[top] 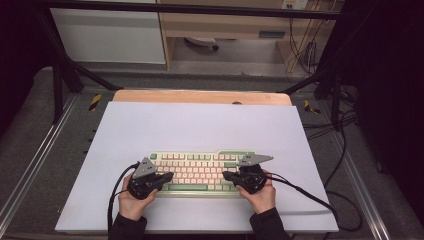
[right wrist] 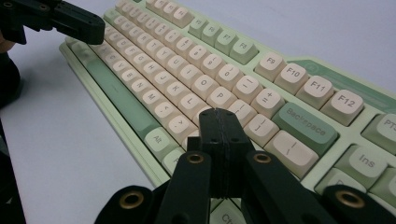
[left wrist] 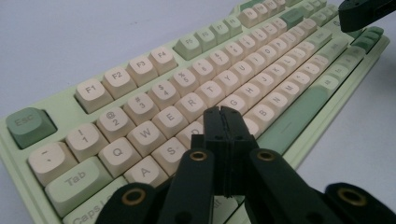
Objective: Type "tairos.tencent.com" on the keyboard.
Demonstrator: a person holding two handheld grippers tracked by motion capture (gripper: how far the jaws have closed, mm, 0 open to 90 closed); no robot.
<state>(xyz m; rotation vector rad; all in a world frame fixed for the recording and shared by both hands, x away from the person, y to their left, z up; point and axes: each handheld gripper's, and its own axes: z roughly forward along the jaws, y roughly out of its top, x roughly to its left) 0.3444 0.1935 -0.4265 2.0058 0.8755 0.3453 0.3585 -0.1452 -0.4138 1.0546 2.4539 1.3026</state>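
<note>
1. A wide pale sheet (top: 200,125) is spread over the wooden table (top: 200,96), seemingly to give a plain, smooth, matte work surface; a strip of bare wood is left showing at the far edge.
2. The keyboard (top: 197,172) is laid flat near the front edge of the sheet, squarely before the person, so that both hands can reach it. Its case is light green plastic with rounded corners; the keycaps are glossy cream and sage green, sculpted and softly squared, with printed legends.
3. The left gripper (top: 167,176) is held over the left end of the keys and the right gripper (top: 226,175) over the right end, each pointed inward, a pose judged suited to pressing keys one at a time.
4. The jaws of both tongs are brought fully together with nothing between them, forming a single narrow black tip; in the gripper views these tips, the left (left wrist: 222,110) and the right (right wrist: 218,112), are seen hovering just above the letter rows. The arms are hard matte black plastic with brass-coloured pivots.
</note>
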